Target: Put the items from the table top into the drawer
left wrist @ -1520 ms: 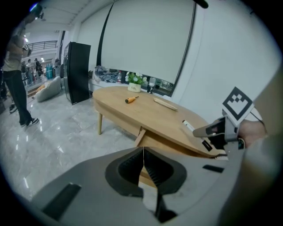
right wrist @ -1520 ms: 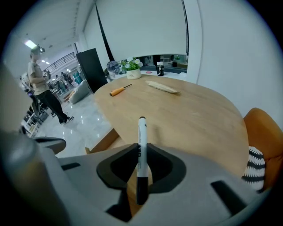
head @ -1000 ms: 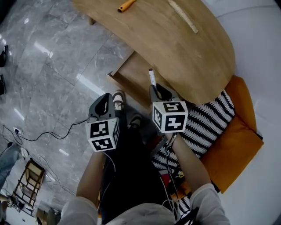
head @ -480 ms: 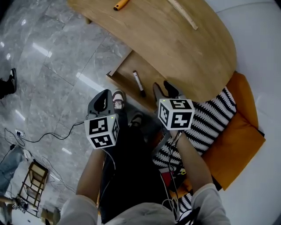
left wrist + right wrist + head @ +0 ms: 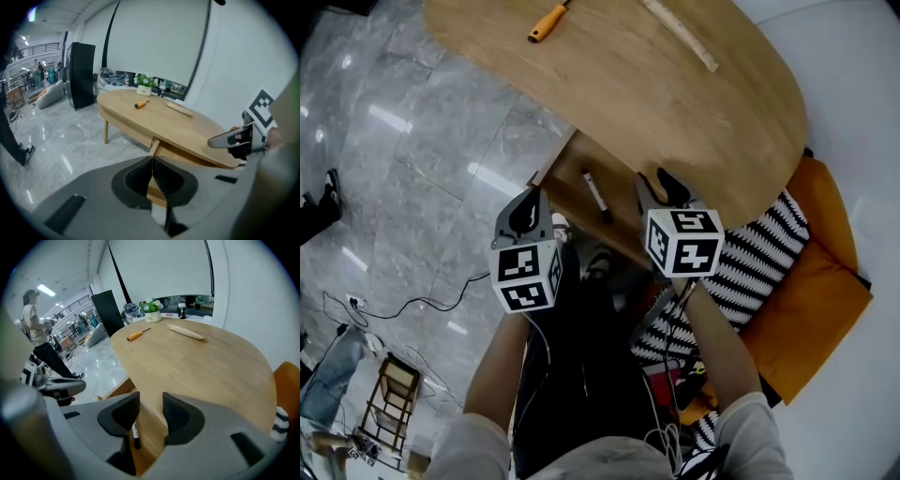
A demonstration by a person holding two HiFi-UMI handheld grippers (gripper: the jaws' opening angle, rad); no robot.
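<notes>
Lying in the drawer (image 5: 572,180), the marker (image 5: 597,195) is below the right gripper (image 5: 151,401), jaws just opened, empty; left gripper (image 5: 152,161) closed.

floor (image 5: 412,141): glossy grey marble | wall (image 5: 225,70): white | orange cushion (image 5: 811,309) | striped cushion (image 5: 750,253)

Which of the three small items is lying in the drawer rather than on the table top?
The marker pen, lying in the open drawer. The orange-handled screwdriver and the wooden strip lie on the table top.
</notes>
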